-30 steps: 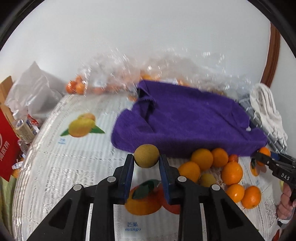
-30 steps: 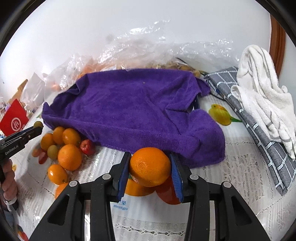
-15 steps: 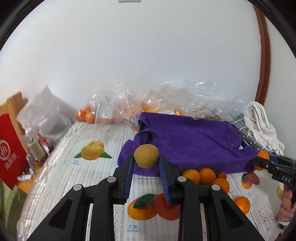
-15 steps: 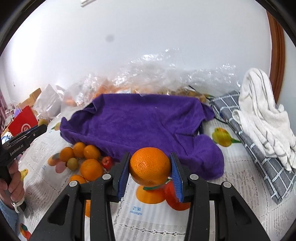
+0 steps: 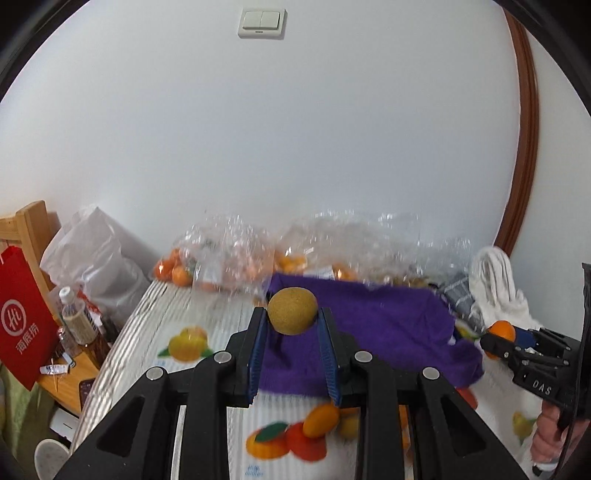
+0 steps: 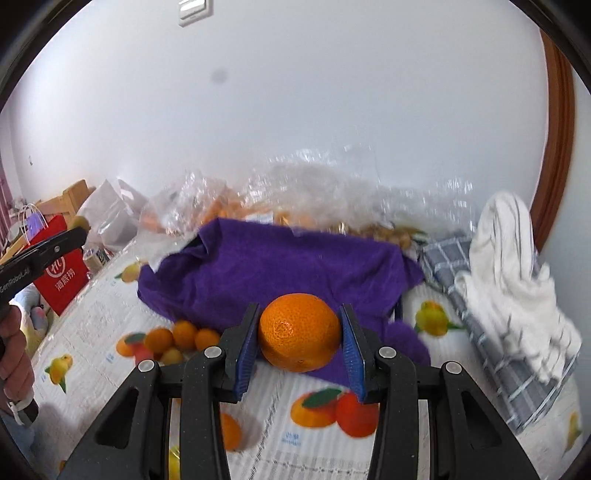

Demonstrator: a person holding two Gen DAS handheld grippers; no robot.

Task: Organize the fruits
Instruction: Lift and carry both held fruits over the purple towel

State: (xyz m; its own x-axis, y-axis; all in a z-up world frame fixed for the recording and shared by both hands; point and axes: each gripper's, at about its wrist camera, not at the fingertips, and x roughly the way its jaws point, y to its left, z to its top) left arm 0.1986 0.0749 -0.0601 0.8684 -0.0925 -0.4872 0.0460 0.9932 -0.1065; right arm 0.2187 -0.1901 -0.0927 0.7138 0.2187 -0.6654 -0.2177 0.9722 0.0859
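Both tools have risen since the earlier frames: the wall now fills most of each view, a white wall switch (image 5: 262, 23) has come into sight, and the fruit pile sits lower and smaller. The grips have not changed.

The left tool (image 5: 291, 325) is clenched on a round, rough-skinned yellow-brown fruit (image 5: 292, 311), pinched between its 2 blue pads (image 5: 258, 349) and carried clear above the worktop (image 5: 155, 325). In the right wrist view its black tip (image 6: 61, 242) shows at the far left, with the person's hand (image 6: 13, 354) below it.

The right tool (image 6: 300, 341) is grasping a large round orange (image 6: 299, 336), pressed on both sides by its blue pads (image 6: 245, 354) and also lifted off the surface. From the left wrist view this orange (image 5: 500, 330) shows at the right tool's tip, in front of the white striped towel (image 5: 498, 291).

Below both tools lies a crumpled purple cloth (image 6: 288, 273) on a white lace-patterned cover printed with fruit pictures. A small cluster of loose oranges (image 6: 184, 336) rests on the worktop at the cloth's near left edge. Behind the cloth, clear crinkled plastic bags (image 5: 229, 254) holding more oranges lean by the wall. A grey checked cloth (image 6: 480, 317) lies under the white towel on the right. A red paper bag (image 5: 22, 314) and a plastic bottle (image 5: 74, 317) stand left of the worktop.
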